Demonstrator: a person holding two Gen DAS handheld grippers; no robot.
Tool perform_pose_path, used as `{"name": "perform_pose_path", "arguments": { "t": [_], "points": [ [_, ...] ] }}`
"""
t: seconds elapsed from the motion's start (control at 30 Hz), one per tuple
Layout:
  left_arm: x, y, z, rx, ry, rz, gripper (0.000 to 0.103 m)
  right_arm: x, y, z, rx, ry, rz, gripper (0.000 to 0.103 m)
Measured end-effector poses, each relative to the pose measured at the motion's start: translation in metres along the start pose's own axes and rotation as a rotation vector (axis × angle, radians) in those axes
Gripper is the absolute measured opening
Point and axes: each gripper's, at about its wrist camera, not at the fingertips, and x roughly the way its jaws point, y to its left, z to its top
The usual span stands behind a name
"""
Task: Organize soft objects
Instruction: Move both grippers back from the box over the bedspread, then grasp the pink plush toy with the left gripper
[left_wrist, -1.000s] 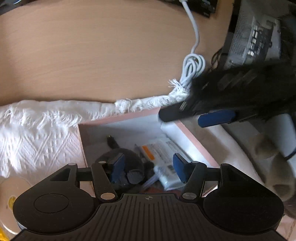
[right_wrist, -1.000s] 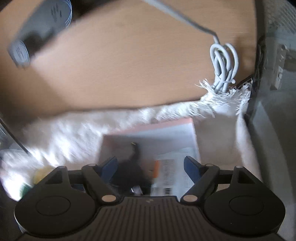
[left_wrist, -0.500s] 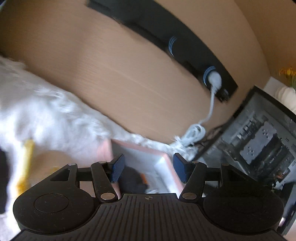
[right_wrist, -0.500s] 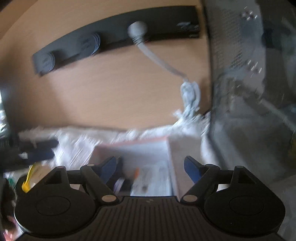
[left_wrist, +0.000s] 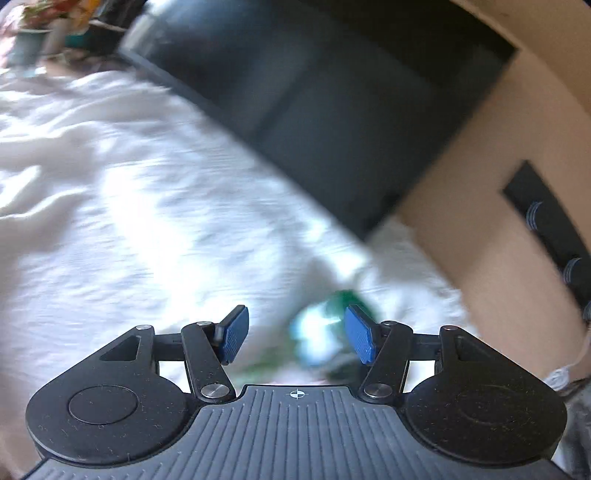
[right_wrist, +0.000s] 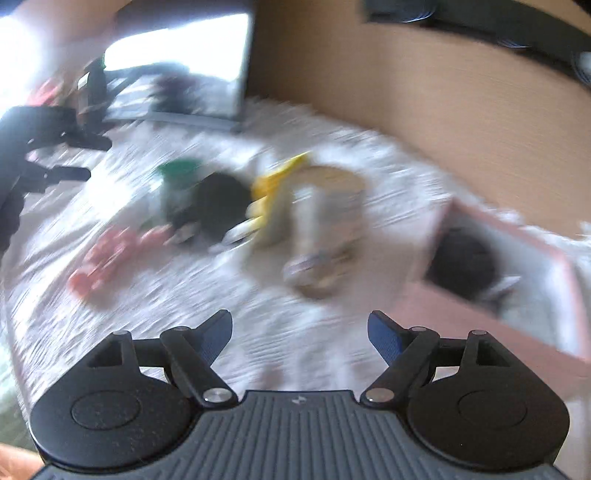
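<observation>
Cloth (right_wrist: 280, 332), white and woven, covers the worktop under both of your tools and carries everything else. Next in size, the pink box (right_wrist: 461, 317) sits at the right with a dark item already inside. Loose things lie blurred in a cluster mid-cloth: a pale tin (right_wrist: 321, 229), a black soft lump (right_wrist: 221, 199), something yellow (right_wrist: 273, 181), something red (right_wrist: 107, 258). Your left gripper (left_wrist: 295, 339) and right gripper (right_wrist: 299, 336) both have fingers spread, grasping nothing. You seem to be between picks; the next move calls for steadying, choosing one soft piece, then closing in.
</observation>
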Motion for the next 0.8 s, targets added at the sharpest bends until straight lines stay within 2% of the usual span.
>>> {"name": "perform_pose_path", "arguments": {
  "t": [0.1,0.2,0.33,0.4,0.47,0.53,0.7,0.8],
  "points": [
    [0.010,0.003,-0.011,0.097,0.109,-0.006,0.063,0.013,0.023,-0.004,-0.032,0.056,0.065,0.081],
    [0.033,-0.016,-0.032,0.246,0.237,-0.030,0.063,0.026,0.038,-0.007,-0.054,0.101,0.091,0.081],
    [0.047,-0.043,-0.056,0.382,0.280,-0.013,0.063,0.040,0.051,-0.014,-0.078,0.154,0.097,0.082],
    [0.052,-0.055,-0.062,0.444,0.293,-0.018,0.063,0.041,0.053,-0.018,-0.069,0.154,0.094,0.085],
    [0.058,-0.062,-0.068,0.498,0.299,0.012,0.063,0.043,0.053,-0.018,-0.056,0.158,0.092,0.086],
    [0.067,-0.058,-0.068,0.502,0.312,0.047,0.063,0.044,0.051,-0.019,-0.033,0.165,0.095,0.092],
    [0.074,-0.054,-0.065,0.492,0.310,0.052,0.064,0.047,0.049,-0.023,-0.010,0.156,0.090,0.103],
    [0.075,-0.056,-0.065,0.498,0.320,0.067,0.065,0.047,0.050,-0.024,-0.005,0.154,0.086,0.103]
  ]
}}
